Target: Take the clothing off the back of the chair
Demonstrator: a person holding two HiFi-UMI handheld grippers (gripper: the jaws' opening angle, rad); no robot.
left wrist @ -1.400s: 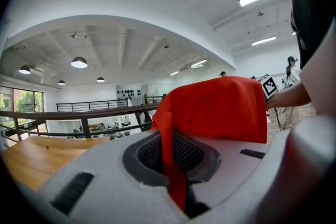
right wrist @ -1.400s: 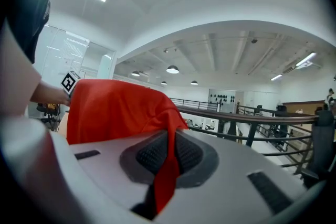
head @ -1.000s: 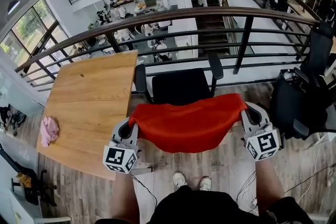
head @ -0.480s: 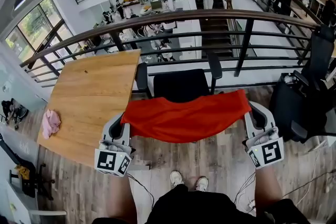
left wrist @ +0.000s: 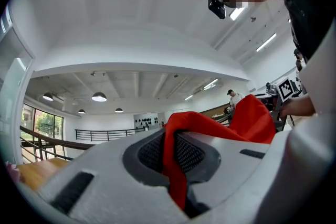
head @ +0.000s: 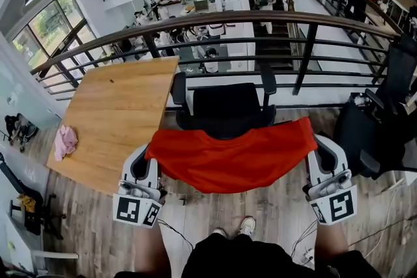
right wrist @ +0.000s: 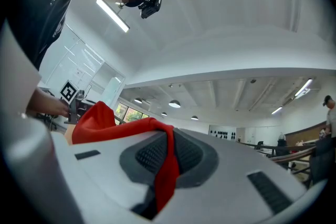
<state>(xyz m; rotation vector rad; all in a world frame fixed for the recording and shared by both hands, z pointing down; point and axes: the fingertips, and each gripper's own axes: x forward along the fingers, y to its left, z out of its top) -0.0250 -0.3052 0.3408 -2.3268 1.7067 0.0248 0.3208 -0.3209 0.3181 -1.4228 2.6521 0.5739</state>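
Note:
A red garment (head: 234, 156) hangs stretched between my two grippers, in front of the black office chair (head: 227, 109) and off its backrest. My left gripper (head: 151, 154) is shut on the cloth's left corner; red fabric (left wrist: 176, 165) is pinched between its grey jaws. My right gripper (head: 315, 140) is shut on the right corner, with red fabric (right wrist: 167, 173) squeezed between its pads. The garment sags in the middle and hides the chair's seat front. Both grippers point slightly upward, toward the ceiling.
A wooden table (head: 117, 117) stands at the left with a pink cloth (head: 65, 141) on its near left edge. A dark railing (head: 260, 29) runs behind the chair. Another black chair (head: 378, 114) is at the right. The person's feet (head: 231, 230) stand on the wood floor.
Both grippers have lifted and drawn back toward the person with the red garment, which has come away from the chair's backrest. The chair's back now shows fully above the cloth.

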